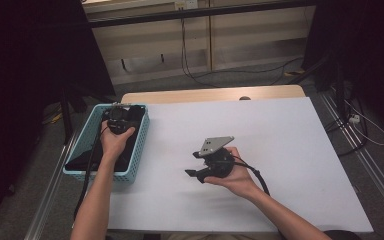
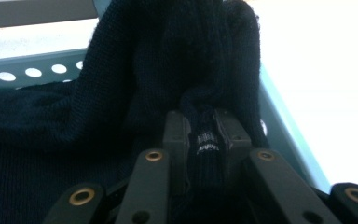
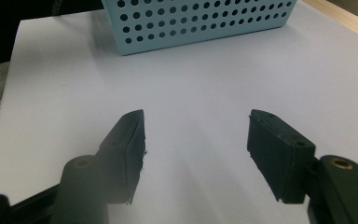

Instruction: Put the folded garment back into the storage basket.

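garment: dark knit garment (image 2: 121,93) lies inside the light blue perforated basket (image 1: 139,142), at the table's left edge, heaped toward the basket's far end
left gripper: left gripper (image 2: 205,135) down in the basket's far end, jaws pinched together on a raised fold of the knit
grip detail: fold runs up between the pads and away from the jaws; a small woven label sits right in the pinch
right gripper: right gripper (image 3: 196,140) over bare white table (image 1: 280,150), near the middle, jaws wide apart with nothing between them, pointed toward the basket's long side
nearer hand: left, already on the cloth; right is well apart from it
key relation: garment's bulk hangs below and to the left of the clamped fold, basket wall just beside on the right
long axis: basket runs near to far along the table's left edge
open room: whole white table right of the basket is free; likely lift straight up, then carry right
risk: cloth may drag on the basket rim, or lift the basket
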The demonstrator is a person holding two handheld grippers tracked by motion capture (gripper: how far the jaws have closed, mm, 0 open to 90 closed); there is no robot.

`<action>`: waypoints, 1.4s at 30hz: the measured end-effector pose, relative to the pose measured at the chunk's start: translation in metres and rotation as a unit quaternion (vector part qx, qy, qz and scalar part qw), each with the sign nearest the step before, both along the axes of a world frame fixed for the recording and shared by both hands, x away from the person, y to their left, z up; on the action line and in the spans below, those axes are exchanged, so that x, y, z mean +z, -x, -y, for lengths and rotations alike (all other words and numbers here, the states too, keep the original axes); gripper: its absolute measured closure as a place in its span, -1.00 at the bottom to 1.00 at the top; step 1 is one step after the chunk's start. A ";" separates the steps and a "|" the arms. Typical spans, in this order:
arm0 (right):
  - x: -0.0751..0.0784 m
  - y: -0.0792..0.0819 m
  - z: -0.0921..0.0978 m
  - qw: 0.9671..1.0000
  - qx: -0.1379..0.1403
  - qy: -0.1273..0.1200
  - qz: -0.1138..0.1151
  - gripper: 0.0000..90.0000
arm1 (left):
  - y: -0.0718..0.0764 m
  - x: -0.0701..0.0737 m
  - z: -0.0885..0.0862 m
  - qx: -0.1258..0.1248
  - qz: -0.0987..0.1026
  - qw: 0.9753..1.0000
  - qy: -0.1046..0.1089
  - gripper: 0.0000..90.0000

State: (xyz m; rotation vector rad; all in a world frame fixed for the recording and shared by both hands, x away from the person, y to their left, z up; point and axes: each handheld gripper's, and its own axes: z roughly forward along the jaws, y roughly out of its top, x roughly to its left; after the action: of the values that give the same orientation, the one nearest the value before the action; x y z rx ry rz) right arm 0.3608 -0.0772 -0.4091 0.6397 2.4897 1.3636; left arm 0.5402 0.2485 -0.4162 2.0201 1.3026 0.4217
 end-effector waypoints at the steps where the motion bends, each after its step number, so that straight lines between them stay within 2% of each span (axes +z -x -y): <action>1: 0.000 0.000 0.000 1.000 0.000 0.000 0.000 -0.18 | -0.001 -0.001 0.000 -0.004 0.002 1.000 -0.006 0.71; 5: -0.001 -0.001 0.000 1.000 0.000 0.001 -0.002 -0.18 | -0.005 -0.005 0.003 -0.006 0.020 0.999 -0.030 0.69; 8: -0.001 -0.001 0.000 1.000 0.001 -0.001 -0.002 -0.18 | -0.007 -0.007 0.002 -0.001 0.021 1.000 -0.023 0.68; 10: 0.000 -0.001 0.001 1.000 0.000 -0.002 -0.002 -0.18 | -0.008 -0.008 0.002 -0.004 0.023 0.999 -0.031 0.67; 17: 0.001 0.000 0.001 1.000 0.000 -0.004 -0.001 -0.19 | -0.011 -0.014 0.003 -0.010 0.020 0.999 -0.031 0.64; 24: 0.001 0.000 0.004 1.000 0.001 -0.009 -0.001 -0.19 | -0.010 -0.013 0.002 -0.009 0.022 0.999 -0.027 0.61; 27: 0.002 -0.001 0.006 1.000 -0.001 -0.011 0.001 -0.19 | -0.010 -0.010 0.000 -0.001 0.025 1.000 -0.017 0.52; 31: 0.003 -0.002 0.008 1.000 -0.004 -0.016 0.000 -0.20 | -0.006 -0.005 -0.001 0.002 0.033 0.999 -0.029 0.37; 33: 0.002 -0.002 0.008 1.000 -0.005 -0.016 -0.001 -0.20 | -0.005 -0.002 -0.003 0.011 0.035 0.999 -0.032 0.21; 36: 0.003 -0.002 0.008 1.000 -0.006 -0.016 0.001 -0.20 | -0.001 0.005 -0.008 0.023 0.033 0.999 -0.008 -0.04; 38: 0.004 -0.002 0.009 1.000 -0.006 -0.018 0.002 -0.20 | 0.003 0.008 -0.010 0.020 0.043 0.999 0.002 -0.07; 40: 0.004 -0.003 0.010 1.000 -0.010 -0.019 0.002 -0.22 | 0.007 0.011 -0.011 0.023 0.055 0.998 0.006 -0.16; 42: 0.003 -0.003 0.011 1.000 -0.014 -0.019 -0.001 -0.24 | 0.009 0.014 -0.011 0.021 0.055 0.998 0.004 -0.36</action>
State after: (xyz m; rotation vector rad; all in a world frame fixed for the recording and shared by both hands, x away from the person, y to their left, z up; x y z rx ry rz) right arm 0.3642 -0.0877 -0.4060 0.6803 2.4530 1.4034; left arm 0.5309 0.2598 -0.4026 1.9373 1.2790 0.5380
